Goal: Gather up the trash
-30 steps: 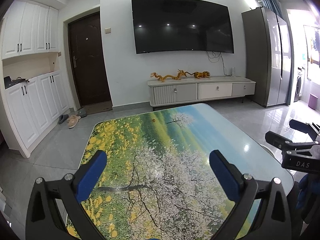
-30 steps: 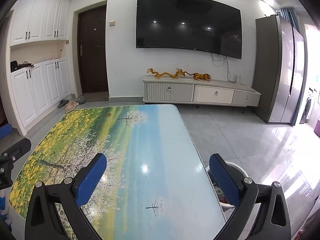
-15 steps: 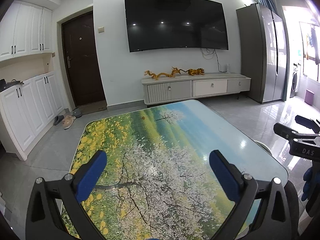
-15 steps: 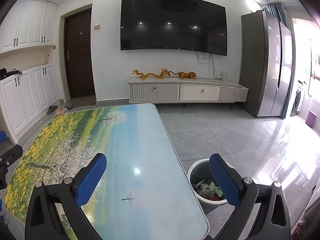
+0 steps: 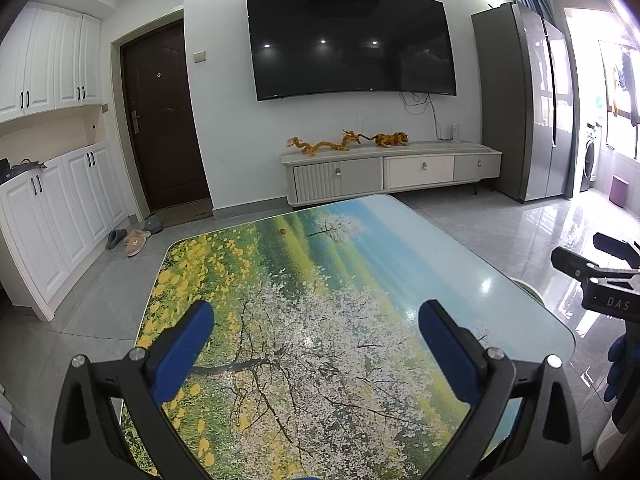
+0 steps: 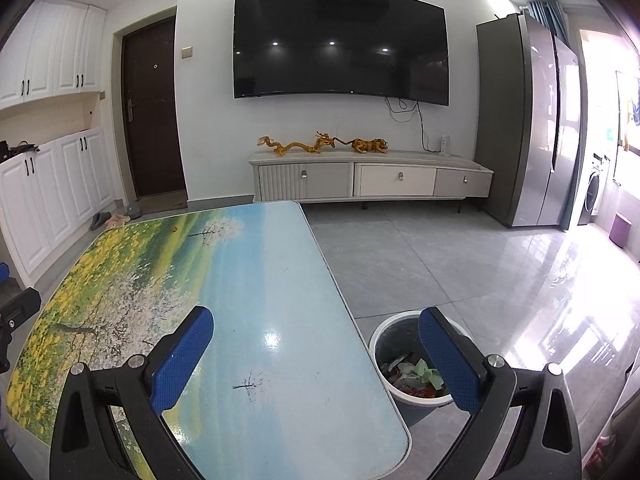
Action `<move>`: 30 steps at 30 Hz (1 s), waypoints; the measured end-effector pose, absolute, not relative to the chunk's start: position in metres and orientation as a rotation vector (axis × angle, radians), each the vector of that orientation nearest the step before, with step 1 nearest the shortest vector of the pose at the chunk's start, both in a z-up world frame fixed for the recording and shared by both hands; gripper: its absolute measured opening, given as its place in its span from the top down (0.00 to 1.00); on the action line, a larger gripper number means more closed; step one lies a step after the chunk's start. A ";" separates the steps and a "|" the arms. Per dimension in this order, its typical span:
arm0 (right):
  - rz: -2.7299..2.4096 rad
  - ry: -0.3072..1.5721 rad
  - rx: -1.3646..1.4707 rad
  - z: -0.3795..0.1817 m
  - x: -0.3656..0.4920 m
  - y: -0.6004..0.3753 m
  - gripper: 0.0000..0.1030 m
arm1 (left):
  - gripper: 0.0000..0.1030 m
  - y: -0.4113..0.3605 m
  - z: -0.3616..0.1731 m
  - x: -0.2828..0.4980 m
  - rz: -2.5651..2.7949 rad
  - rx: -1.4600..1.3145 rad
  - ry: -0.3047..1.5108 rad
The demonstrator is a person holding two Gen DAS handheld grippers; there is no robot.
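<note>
both grippers, left gripper [image 5: 316, 320] and right gripper [image 6: 316, 324], hold wide, empty fingers above the printed surface [image 6: 256, 280]. crumpled wrappers [image 6: 408, 372] lie in the white bin [image 6: 378, 344] under the right finger; likely light, soft, best pinched at a fold.

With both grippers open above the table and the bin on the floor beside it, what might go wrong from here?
1. The small brown speck near the table's far edge is easy to miss among the printed flowers.
2. The trash bin stands close to the table corner, so the right gripper may bump it.
3. The glossy top may let scraps slide.
</note>
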State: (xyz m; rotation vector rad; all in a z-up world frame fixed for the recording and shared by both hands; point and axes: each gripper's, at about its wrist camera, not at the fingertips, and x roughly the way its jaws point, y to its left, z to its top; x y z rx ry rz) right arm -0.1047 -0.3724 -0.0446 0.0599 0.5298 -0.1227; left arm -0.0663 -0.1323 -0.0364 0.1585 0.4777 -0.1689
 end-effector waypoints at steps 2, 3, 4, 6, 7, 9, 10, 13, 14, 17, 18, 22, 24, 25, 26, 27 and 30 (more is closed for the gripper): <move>-0.117 0.533 0.059 -0.045 -0.103 -0.372 0.00 | 0.00 -0.132 -0.037 -0.066 -0.167 0.161 0.479; -0.114 0.534 0.059 -0.045 -0.102 -0.371 0.00 | 0.00 -0.131 -0.037 -0.065 -0.166 0.161 0.480; -0.111 0.536 0.060 -0.045 -0.100 -0.371 0.00 | 0.00 -0.130 -0.036 -0.064 -0.165 0.159 0.482; -0.103 0.539 0.061 -0.045 -0.098 -0.371 0.00 | 0.00 -0.129 -0.036 -0.062 -0.161 0.156 0.485; -0.099 0.542 0.060 -0.046 -0.097 -0.370 0.00 | 0.00 -0.128 -0.036 -0.061 -0.160 0.156 0.486; -0.090 0.546 0.054 -0.047 -0.094 -0.367 0.00 | 0.00 -0.127 -0.036 -0.060 -0.158 0.152 0.487; -0.085 0.549 0.051 -0.048 -0.093 -0.365 0.00 | 0.00 -0.127 -0.036 -0.059 -0.157 0.152 0.487; -0.071 0.556 0.045 -0.050 -0.088 -0.362 0.00 | 0.00 -0.128 -0.037 -0.056 -0.153 0.155 0.491; -0.068 0.560 0.041 -0.051 -0.086 -0.362 0.00 | 0.00 -0.128 -0.037 -0.054 -0.152 0.155 0.493; -0.062 0.566 0.035 -0.054 -0.079 -0.362 0.00 | 0.00 -0.128 -0.038 -0.048 -0.149 0.155 0.497; -0.061 0.568 0.033 -0.055 -0.076 -0.363 0.00 | 0.00 -0.128 -0.038 -0.046 -0.148 0.154 0.500; -0.052 0.575 0.038 -0.057 -0.063 -0.366 0.00 | 0.00 -0.128 -0.039 -0.037 -0.141 0.146 0.510; -0.047 0.581 0.040 -0.060 -0.056 -0.367 0.00 | 0.00 -0.129 -0.039 -0.031 -0.135 0.143 0.515; -0.043 0.583 0.044 -0.061 -0.053 -0.368 0.00 | 0.00 -0.129 -0.040 -0.029 -0.132 0.140 0.516; -0.039 0.585 0.046 -0.061 -0.050 -0.368 0.00 | 0.00 -0.129 -0.040 -0.027 -0.130 0.137 0.518; -0.036 0.586 0.046 -0.061 -0.048 -0.367 0.00 | 0.00 -0.129 -0.040 -0.026 -0.128 0.136 0.519; -0.025 0.583 0.041 -0.062 -0.049 -0.363 0.00 | 0.00 -0.126 -0.041 -0.023 -0.124 0.135 0.525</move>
